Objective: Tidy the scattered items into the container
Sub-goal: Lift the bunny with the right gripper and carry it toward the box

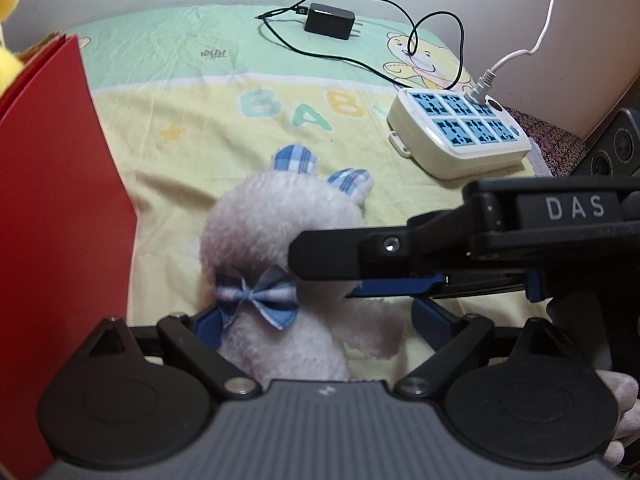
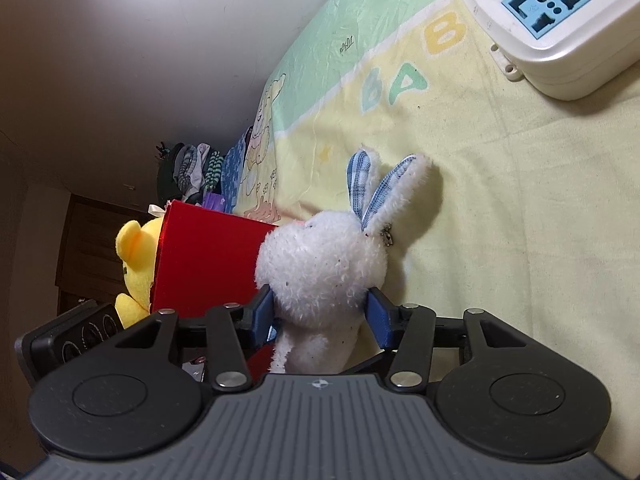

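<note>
Bunny [image 2: 324,272] clamped at neck in right tongs [image 2: 320,316], ears pointing away; left tongs [image 1: 316,320] apart around body; red box [image 2: 208,264] just left.

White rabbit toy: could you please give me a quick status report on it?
Right claw shut on white rabbit toy. Left claw open around its body. Red box close beside it, yellow plush already inside. Nothing blocking.

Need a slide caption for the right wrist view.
Right tongs clasp a white plush rabbit on the bedsheet, beside the red container holding a yellow plush.
</note>
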Motion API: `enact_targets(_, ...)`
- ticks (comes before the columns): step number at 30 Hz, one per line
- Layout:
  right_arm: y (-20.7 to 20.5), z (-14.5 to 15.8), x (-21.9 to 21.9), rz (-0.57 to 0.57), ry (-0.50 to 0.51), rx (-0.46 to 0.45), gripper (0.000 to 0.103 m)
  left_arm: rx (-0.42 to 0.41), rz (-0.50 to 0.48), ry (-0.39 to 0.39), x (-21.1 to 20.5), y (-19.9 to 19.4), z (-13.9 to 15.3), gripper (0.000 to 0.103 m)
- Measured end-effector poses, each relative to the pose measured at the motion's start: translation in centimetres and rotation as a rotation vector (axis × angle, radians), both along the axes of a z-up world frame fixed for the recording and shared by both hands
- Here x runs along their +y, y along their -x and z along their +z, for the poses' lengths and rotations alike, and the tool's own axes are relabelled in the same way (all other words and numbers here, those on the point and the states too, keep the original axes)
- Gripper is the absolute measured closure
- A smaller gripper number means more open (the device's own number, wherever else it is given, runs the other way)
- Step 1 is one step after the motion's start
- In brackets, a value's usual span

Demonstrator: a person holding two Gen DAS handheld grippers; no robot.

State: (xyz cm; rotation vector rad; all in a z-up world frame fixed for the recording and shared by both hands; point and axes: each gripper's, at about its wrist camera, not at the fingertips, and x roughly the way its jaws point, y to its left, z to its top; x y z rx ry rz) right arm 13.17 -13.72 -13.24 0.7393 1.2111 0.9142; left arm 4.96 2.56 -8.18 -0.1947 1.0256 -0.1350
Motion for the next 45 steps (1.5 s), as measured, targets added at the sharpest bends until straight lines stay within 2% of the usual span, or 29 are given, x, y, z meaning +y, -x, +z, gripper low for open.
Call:
enact_targets(1, 0.2, 0.1, -0.3, -0.008, -0.002, 0.001, 0.055, 0.001, -0.007, -0.004, -0.1, 0.1, 0.1, 0.022)
enact_targets(2, 0.5, 0.2, -0.6, -0.015, 0.0, -0.001, 0.056, 0.003, -0.015, -0.007, -0.2, 0.2, 0.2, 0.023)
enact_targets(7, 2.3, 1.0, -2.1, -0.009, 0.028, -0.017, 0.057, 0.021, -0.061, 0.027, -1.2, 1.5, 0.6, 0.027)
enact_targets(13, 5.3, 2.1, -4.6, -0.004, 0.033, -0.008, 0.057, 0.045, -0.146, 0.083, -2.3, 4.8, 1.7, 0.032)
enact_targets(17, 8.1, 2.5, -4.4, 0.005, 0.053, -0.001, 0.057, 0.07, -0.223, 0.054, -3.5, 7.4, 1.8, 0.034)
enact_targets(23, 11.2, 3.0, -4.0, 0.004, 0.074, 0.005, 0.057, 0.103, -0.244, 0.075, -3.0, 9.9, 2.2, 0.036)
enact_targets(28, 12.8, 4.3, -4.1, -0.015, 0.058, 0.0, 0.057, 0.065, -0.26, 0.091, -2.4, 11.6, 3.6, 0.037)
enact_targets(33, 14.8, 7.1, -3.1, -0.052, 0.062, -0.058, 0.057, -0.002, -0.315, 0.097, -1.3, 13.0, 6.0, 0.037)
enact_targets(39, 17.2, 11.2, -0.9, -0.104, 0.048, -0.142, 0.057, -0.099, -0.352, 0.135, 2.2, 14.6, 9.8, 0.037)
enact_targets(45, 18.6, 14.9, 2.5, -0.116, 0.036, -0.234, 0.057, -0.194, -0.347, 0.165, 6.8, 16.3, 13.0, 0.037)
